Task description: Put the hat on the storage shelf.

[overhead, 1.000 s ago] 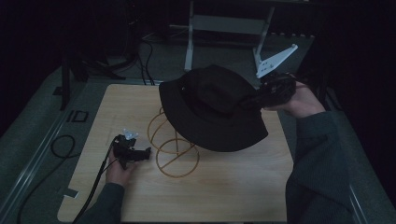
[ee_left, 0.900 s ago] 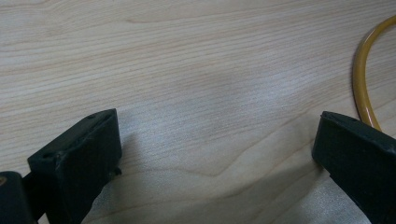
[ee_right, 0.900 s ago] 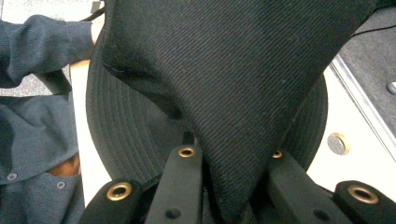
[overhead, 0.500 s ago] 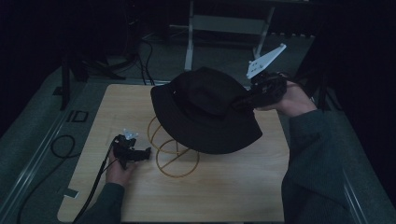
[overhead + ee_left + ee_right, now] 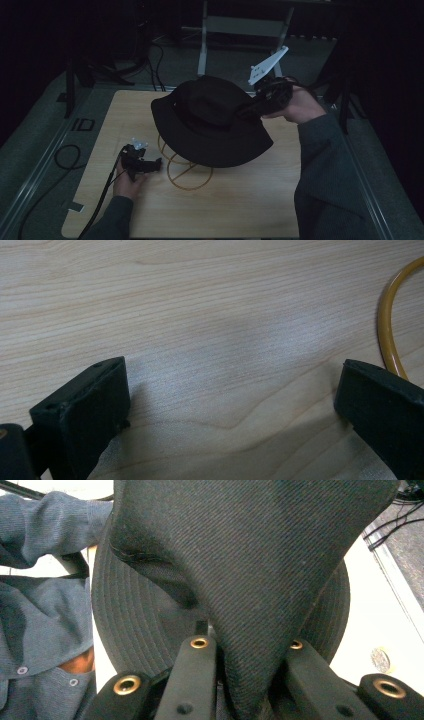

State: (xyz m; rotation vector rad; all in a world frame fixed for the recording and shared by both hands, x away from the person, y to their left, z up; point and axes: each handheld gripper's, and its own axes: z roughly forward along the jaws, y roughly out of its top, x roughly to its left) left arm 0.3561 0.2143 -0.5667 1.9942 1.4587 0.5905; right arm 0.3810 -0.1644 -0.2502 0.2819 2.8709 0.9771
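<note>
A person at a light wooden table (image 5: 250, 200) works 2 hand-held grippers around 1 black bucket hat (image 5: 210, 120) and 1 yellow wire stand (image 5: 182, 167). The right gripper (image 5: 250, 107) is clamped on a fold of the hat's crown, its jaws pinching the dark cloth between them, and holds the hat tilted in the air above the wire stand, brim spread wide. In the right gripper view the cloth (image 5: 250, 570) bulges up between the 2 jaws, with the brim behind it. The left gripper (image 5: 155, 162) lies low on the table just beside the stand's base ring, jaws wide apart with bare wood between them; a curve of the yellow wire (image 5: 387, 325) shows beside one jaw.
</note>
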